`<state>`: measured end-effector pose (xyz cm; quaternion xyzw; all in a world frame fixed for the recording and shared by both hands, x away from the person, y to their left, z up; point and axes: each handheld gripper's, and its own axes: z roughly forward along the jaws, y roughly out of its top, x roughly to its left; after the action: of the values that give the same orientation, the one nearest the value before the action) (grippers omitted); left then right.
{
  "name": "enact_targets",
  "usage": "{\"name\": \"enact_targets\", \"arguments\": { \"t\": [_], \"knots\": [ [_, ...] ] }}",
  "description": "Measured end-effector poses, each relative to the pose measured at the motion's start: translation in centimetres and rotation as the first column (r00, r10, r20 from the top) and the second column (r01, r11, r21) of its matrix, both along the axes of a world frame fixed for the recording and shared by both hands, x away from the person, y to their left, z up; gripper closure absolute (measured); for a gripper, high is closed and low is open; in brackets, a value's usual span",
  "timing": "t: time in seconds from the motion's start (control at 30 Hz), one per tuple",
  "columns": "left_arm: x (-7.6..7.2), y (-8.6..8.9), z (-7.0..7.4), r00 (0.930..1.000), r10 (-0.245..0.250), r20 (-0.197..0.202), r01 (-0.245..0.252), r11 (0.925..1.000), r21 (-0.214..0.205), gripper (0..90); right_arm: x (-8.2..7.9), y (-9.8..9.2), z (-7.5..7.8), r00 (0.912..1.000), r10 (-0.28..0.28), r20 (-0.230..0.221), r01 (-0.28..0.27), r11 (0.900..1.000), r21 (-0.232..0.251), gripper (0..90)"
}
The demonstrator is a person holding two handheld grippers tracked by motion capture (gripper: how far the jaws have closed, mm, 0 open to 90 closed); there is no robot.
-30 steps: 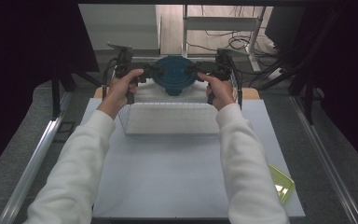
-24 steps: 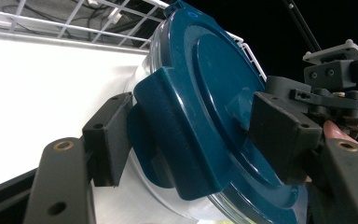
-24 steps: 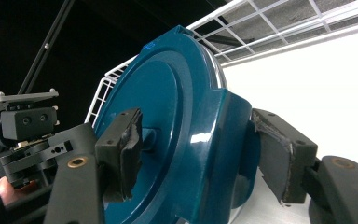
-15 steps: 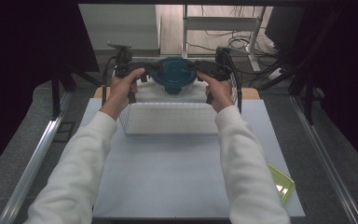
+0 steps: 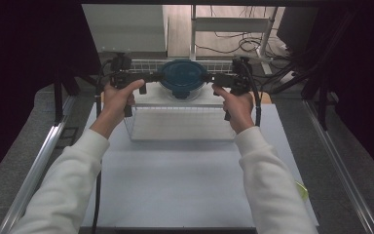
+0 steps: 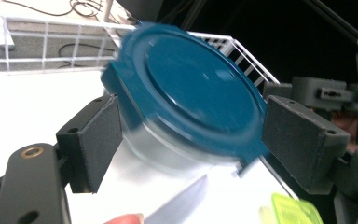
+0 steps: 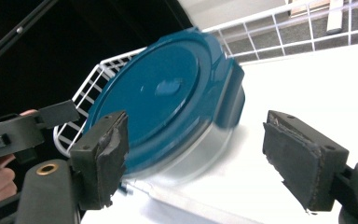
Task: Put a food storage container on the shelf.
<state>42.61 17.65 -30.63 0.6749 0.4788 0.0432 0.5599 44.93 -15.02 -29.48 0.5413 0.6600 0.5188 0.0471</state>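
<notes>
Lab: curtained rig, trailing floor cables (image 5: 233,41)

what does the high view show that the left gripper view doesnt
High view alone: both white sleeves, the whole blue-grey table top and the clear bin in front of the container.

Left gripper view alone: the left gripper close up, jaws wide apart after opening, pads off the container.

Shared: the blue-lidded container, the white wire basket, the right gripper and a yellow-green piece.
</notes>
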Motion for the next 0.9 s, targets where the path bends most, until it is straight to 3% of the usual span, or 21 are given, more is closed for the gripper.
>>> {"name": "enact_targets", "arguments": {
  "t": [0.17, 0.27, 0.43, 0.63, 0.77, 0.9],
  "knots": [
    [-1.9, 0.1, -0.8, 0.9995, -0.032, -0.001, 0.032, 0.9992, 0.022, 19.7, -2.2, -0.8, 0.2, 0.9989, 0.039, 0.025, -0.039, 0.9992, -0.013, 24.0],
    [-3.9, 0.3, -2.0, 0.9988, -0.046, 0.014, 0.046, 0.9979, 0.045, 19.6, -3.8, -1.1, -0.2, 0.9966, 0.073, 0.039, -0.072, 0.9972, -0.017, 24.4],
    [-7.1, 0.5, -3.8, 0.9970, -0.074, 0.024, 0.071, 0.9937, 0.086, 19.6, -6.6, -1.9, -1.6, 0.9914, 0.125, 0.041, -0.123, 0.9916, -0.040, 24.8],
    [-10.3, 0.5, -6.7, 0.9941, -0.108, -0.008, 0.108, 0.9877, 0.113, 19.7, -10.1, -3.0, -4.0, 0.9822, 0.183, 0.043, -0.182, 0.9831, -0.022, 25.2],
    [-11.9, 0.5, -9.2, 0.9919, -0.122, -0.035, 0.125, 0.9858, 0.112, 19.6, -12.4, -3.7, -6.0, 0.9774, 0.208, 0.038, -0.206, 0.9772, -0.051, 25.2],
    [-13.3, 0.2, -11.3, 0.9895, -0.132, -0.058, 0.140, 0.9792, 0.147, 19.6, -14.0, -4.6, -8.0, 0.9720, 0.235, 0.015, -0.230, 0.9637, -0.134, 27.4]
  ]
}}
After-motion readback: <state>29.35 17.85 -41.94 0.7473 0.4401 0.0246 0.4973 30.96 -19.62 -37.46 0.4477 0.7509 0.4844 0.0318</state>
